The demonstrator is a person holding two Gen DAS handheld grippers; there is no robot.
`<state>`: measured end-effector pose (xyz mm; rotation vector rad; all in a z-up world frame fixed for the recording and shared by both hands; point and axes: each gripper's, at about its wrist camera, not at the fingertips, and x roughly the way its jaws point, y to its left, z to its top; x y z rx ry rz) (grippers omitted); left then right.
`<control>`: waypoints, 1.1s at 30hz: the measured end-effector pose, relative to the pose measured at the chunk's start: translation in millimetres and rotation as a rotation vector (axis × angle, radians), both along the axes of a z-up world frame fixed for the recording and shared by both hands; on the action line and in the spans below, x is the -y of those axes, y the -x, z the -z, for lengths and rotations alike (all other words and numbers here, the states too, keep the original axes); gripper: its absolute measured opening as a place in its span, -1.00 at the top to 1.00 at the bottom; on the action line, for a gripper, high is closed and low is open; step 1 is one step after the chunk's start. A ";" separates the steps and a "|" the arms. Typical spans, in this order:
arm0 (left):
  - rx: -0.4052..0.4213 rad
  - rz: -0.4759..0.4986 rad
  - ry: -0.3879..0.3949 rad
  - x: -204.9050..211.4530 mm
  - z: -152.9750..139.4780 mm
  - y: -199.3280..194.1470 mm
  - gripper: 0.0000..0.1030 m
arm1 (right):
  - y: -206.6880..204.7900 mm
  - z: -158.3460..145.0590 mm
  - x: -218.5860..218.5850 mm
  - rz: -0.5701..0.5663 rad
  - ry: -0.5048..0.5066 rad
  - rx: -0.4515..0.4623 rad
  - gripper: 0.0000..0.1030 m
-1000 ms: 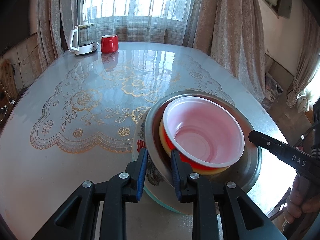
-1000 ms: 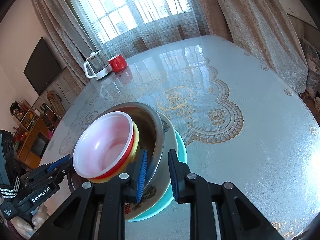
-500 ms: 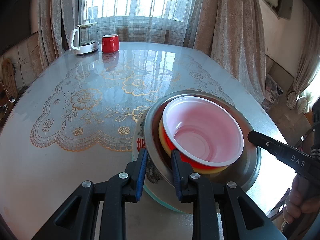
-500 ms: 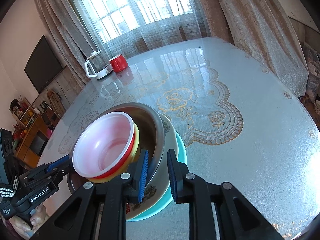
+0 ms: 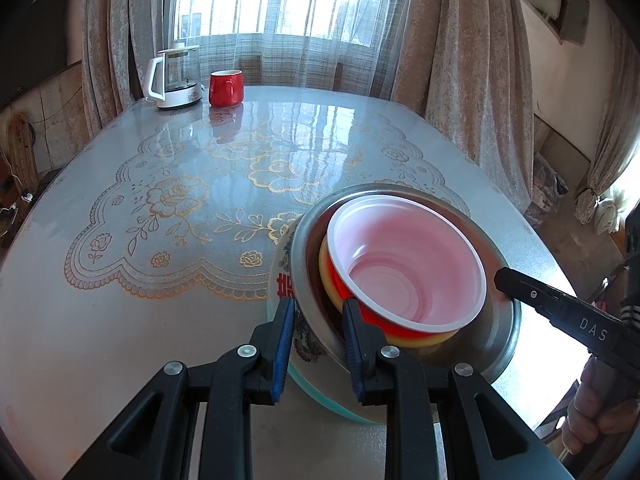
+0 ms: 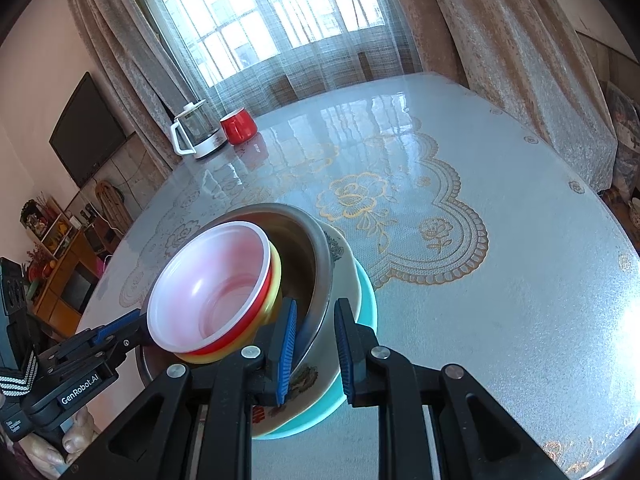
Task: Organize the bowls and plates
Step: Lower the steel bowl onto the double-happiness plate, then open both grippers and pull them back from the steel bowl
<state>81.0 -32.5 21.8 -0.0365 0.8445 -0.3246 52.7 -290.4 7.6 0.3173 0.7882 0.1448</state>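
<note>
A stack stands at the table's near edge: a teal plate [image 6: 366, 300] at the bottom, a white patterned plate [image 6: 344, 264], a steel bowl [image 5: 496, 344] and nested yellow, red and white plastic bowls [image 5: 404, 256] inside. My left gripper [image 5: 316, 316] is shut on the steel bowl's near rim. My right gripper [image 6: 316, 324] is shut on the steel bowl's rim [image 6: 320, 248] from the opposite side. Each gripper shows in the other's view, the right gripper [image 5: 520, 286] and the left gripper [image 6: 116, 326].
A white kettle [image 5: 176, 76] and a red mug [image 5: 226, 88] stand at the table's far end by the curtained window. The glossy tabletop [image 5: 160, 200] has a gold floral lace pattern. A TV and shelves [image 6: 84, 144] stand to the left.
Both grippers keep their hold on the steel bowl's rim. The views have shifted slightly, the stack staying in place in them.
</note>
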 end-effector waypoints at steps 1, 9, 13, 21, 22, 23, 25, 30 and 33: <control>0.001 -0.002 0.001 -0.8 -0.2 1.1 0.54 | 0.4 0.1 0.0 0.000 -0.003 0.000 0.62; 0.012 -0.015 0.021 -7.3 -2.5 6.5 0.53 | 3.0 0.5 2.3 0.013 -0.021 -0.009 0.53; 0.016 -0.023 0.034 -10.9 -3.0 9.2 0.49 | 4.7 -0.3 1.0 0.020 -0.012 -0.009 0.49; 0.031 -0.072 0.045 -26.6 -7.3 13.9 0.41 | 8.3 -0.8 4.4 0.049 -0.009 0.002 0.35; 0.030 -0.085 0.044 -29.4 -7.4 14.2 0.40 | 9.5 -1.4 5.4 0.055 -0.010 0.007 0.34; 0.028 -0.097 0.045 -32.8 -7.0 14.5 0.36 | 10.8 -1.9 6.9 0.061 -0.012 0.012 0.29; 0.024 -0.118 0.046 -39.3 -5.5 16.0 0.31 | 12.5 -3.1 9.3 0.077 -0.013 0.021 0.25; 0.043 -0.173 0.001 -47.9 -3.7 23.5 0.11 | 21.0 -9.4 9.2 0.116 0.012 0.064 0.10; 0.068 -0.189 -0.027 -49.0 -3.5 31.0 0.03 | 28.9 -13.0 6.3 0.134 0.024 0.098 -0.15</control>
